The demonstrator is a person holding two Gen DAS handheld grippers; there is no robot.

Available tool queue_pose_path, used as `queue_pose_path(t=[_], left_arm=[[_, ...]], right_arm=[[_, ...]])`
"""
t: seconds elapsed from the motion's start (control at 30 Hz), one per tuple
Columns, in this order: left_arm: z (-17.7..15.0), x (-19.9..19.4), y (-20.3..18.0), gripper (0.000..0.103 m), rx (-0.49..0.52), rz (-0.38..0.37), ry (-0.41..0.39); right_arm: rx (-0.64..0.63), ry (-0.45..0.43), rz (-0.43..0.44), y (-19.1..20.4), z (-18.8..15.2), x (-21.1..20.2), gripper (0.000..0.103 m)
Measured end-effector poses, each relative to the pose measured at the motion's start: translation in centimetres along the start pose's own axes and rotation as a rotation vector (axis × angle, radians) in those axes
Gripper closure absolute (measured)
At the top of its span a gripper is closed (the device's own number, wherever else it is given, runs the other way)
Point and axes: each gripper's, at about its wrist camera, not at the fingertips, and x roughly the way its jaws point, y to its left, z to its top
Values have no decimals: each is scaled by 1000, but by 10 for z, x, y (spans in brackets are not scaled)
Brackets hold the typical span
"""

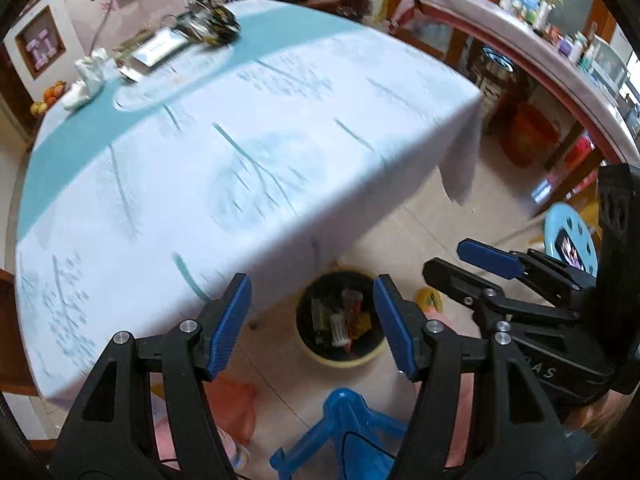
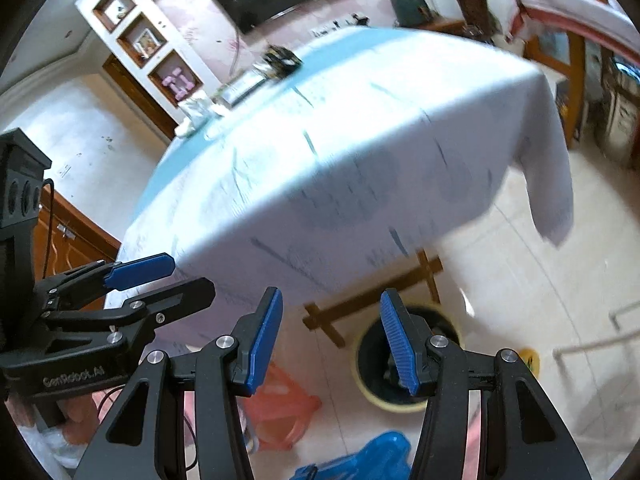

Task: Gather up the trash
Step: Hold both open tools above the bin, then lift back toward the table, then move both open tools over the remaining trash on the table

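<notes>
Both jaws stood part open with nothing between the pads: left hand-held gripper [image 1: 312, 324] and right hand-held gripper [image 2: 332, 344] carried no load. Trash bin [image 1: 340, 322] sat on the floor just off the counter's near edge, already holding wrappers. Remaining litter [image 1: 210, 26] lay in a pile at the counter's far left corner, beside a flat packet [image 1: 160, 48] and white crumpled tissue [image 1: 90, 68].

Judged step: reach across for the next piece. Best done by going over the counter [image 1: 280, 128] high, then dropping onto the pile from above. The loose cloth would likely drag or bunch if the fingers scraped it.

Room: the middle of the counter was bare, so a straight path far-left looked free. The two grippers were close side by side and should stay apart. Cloth overhang at the right corner [image 1: 460, 160], a blue stool [image 1: 344, 432] and a red stool [image 2: 280, 404] crowded the floor near the bin.
</notes>
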Motion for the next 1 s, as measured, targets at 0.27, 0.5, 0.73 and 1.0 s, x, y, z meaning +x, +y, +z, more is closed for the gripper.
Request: queue_pose_path(t=[0.27, 0.5, 0.73, 1.0], left_arm=[[66, -9, 52, 43, -40, 61, -86], [130, -10, 107, 43, -59, 101, -118], [204, 13, 171, 41, -43, 144, -69], [281, 68, 222, 38, -7, 168, -29]], right_arm=[[-101, -55, 11, 28, 82, 4, 51], [-166, -101, 17, 49, 166, 19, 40], [-184, -101, 24, 73, 268, 61, 38], [-205, -47, 10, 101, 372, 142, 30]])
